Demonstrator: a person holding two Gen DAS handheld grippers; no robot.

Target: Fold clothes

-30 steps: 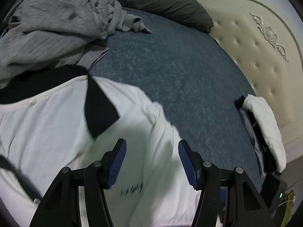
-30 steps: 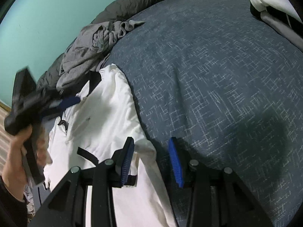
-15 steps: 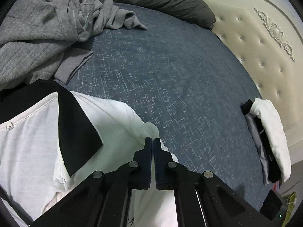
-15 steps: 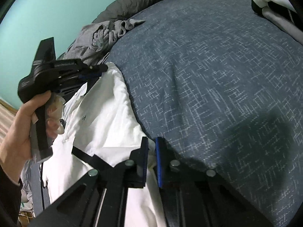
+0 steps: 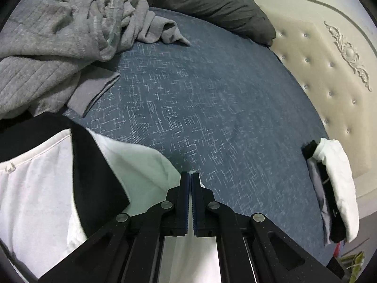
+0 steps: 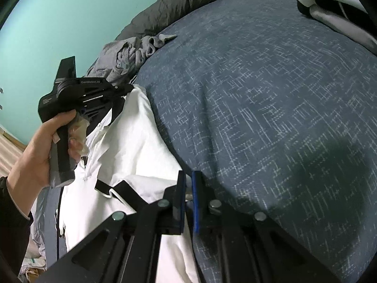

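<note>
Now both grippers pinch the same long edge of the white garment (image 5: 42,188), which lies at the near side of the blue bed (image 5: 223,108), and the step in hand, as I judge it, is to carry this edge over for a fold. On the left, the left gripper (image 5: 190,176) has its jaws together on the white cloth near the shoulder, just beside the black collar (image 5: 94,176). The cloth between the pads is thin, so I cannot fully see how deep the bite is. Further right, the right gripper (image 6: 187,181) is also clamped on the edge of the same garment, lower down near a black strap (image 6: 127,192), with a small gap where the fabric sits.

To do it well, both hands should lift together and keep the edge taut between them, so the cloth does not sag in the middle. They should move at one height and speed. The grey clothes (image 5: 54,35) lie close to the collar, so the fold should stay away from them. The folded pile (image 5: 334,188) near the headboard (image 5: 329,70) is well apart.
</note>
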